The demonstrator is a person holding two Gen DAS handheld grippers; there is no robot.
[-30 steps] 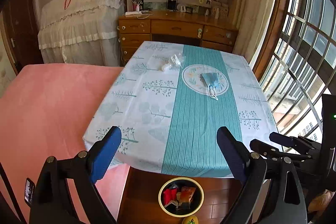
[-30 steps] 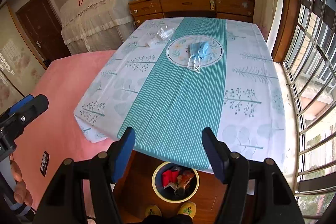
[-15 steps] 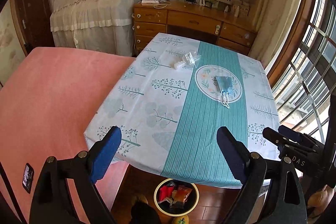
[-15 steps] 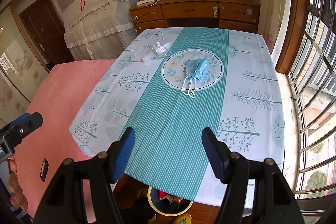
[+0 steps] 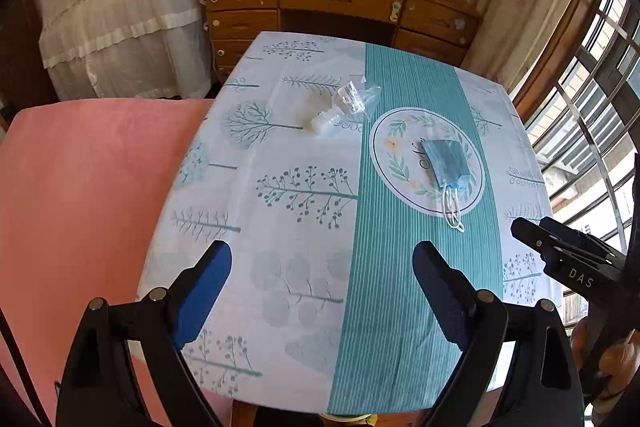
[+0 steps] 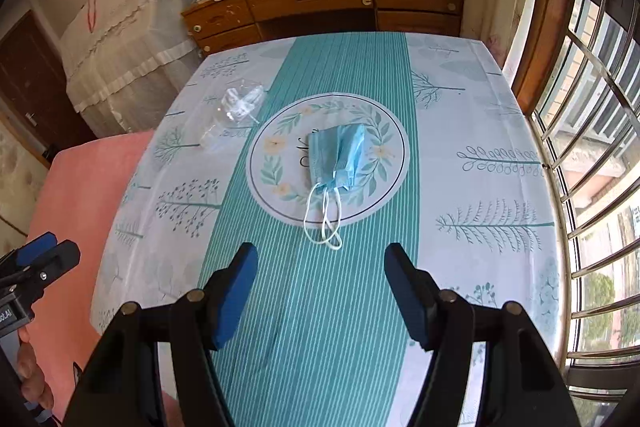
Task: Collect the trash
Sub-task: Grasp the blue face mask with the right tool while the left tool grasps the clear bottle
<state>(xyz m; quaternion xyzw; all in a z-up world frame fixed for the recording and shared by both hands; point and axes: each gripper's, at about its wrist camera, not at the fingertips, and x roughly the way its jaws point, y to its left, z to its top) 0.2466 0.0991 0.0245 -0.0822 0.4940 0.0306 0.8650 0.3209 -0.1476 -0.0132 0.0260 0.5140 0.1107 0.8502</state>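
A folded blue face mask (image 6: 340,157) with white ear loops lies on the round floral print in the middle of the table (image 6: 480,187); in the left wrist view the mask (image 5: 446,163) is to the right. A crumpled clear plastic wrapper (image 5: 348,103) sits further back on the left, and the right wrist view shows the wrapper (image 6: 238,107) too. My left gripper (image 5: 322,267) hangs open over the table's near half with nothing between its fingers. My right gripper (image 6: 320,263) is open and empty too, just short of the mask's loops.
A pink bed (image 5: 80,187) borders the table on the left. A wooden desk with drawers (image 6: 320,3) stands behind the table, and barred windows (image 6: 592,147) run along the right. A lace-covered piece of furniture (image 5: 120,19) is at the back left.
Both grippers have moved forward over the table and tilted down. The floor bin under the table's near edge has dropped out of view; mask and wrapper look larger and closer.
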